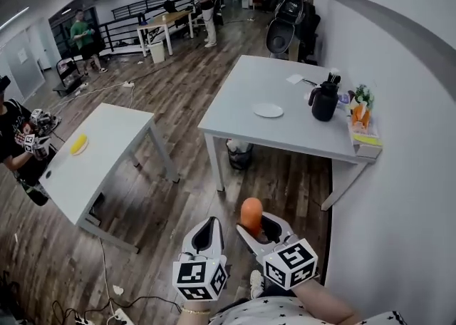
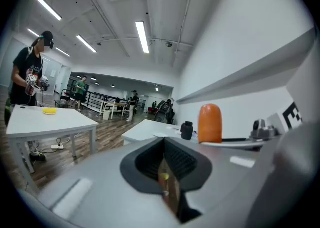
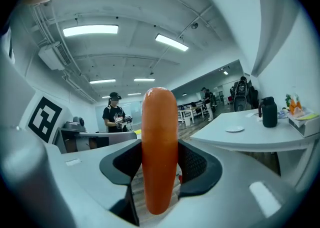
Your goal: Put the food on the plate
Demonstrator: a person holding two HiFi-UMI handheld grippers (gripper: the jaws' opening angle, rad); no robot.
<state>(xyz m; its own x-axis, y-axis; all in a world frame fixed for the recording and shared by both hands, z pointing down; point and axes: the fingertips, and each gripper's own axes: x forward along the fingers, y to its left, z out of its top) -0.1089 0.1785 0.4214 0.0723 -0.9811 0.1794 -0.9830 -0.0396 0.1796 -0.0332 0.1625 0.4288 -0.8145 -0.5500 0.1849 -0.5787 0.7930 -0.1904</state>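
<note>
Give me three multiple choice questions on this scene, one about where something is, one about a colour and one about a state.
1. Where is the white plate? A on the floor; B on the table near the black jug; C on a chair.
2. What colour is the sausage in the right gripper? A green; B blue; C orange.
3. How is the left gripper? A shut and empty; B gripping a cup; C wide open.
Answers: B, the head view shows it on the table top; C, it looks orange in every view; A, its fingers meet with nothing between them.
</note>
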